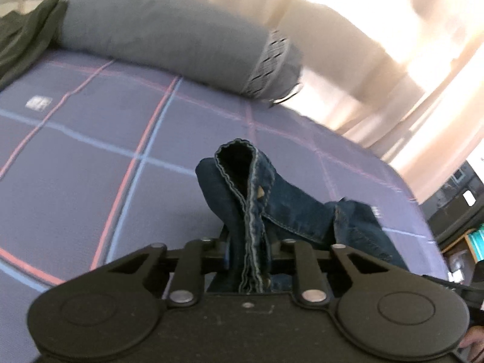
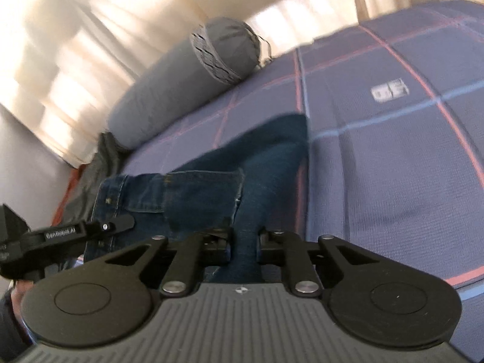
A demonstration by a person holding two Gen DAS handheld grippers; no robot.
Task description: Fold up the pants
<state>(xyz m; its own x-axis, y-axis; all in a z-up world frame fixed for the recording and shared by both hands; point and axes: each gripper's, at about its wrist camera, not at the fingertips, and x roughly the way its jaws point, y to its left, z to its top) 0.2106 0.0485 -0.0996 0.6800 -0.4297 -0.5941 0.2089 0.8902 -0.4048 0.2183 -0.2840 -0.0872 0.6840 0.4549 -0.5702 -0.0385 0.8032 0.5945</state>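
I hold one pair of dark blue denim pants [image 1: 290, 211] over the blue plaid bedsheet [image 1: 90, 157], long axis running forward from my jaws. My left gripper [image 1: 248, 242] is clenched on the waistband. My right gripper [image 2: 244, 242] clamps a leg fold. Only the right view shows the leg extending toward the one grey cylindrical bolster [image 2: 169, 90].

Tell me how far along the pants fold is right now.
Early. Done: both grips are made. The left gripper is clamped on the bunched waistband of the dark blue denim pants; the right gripper pinches a leg. In hand: pants lifted off the plaid bedspread. Left: spreading flat, then every fold.
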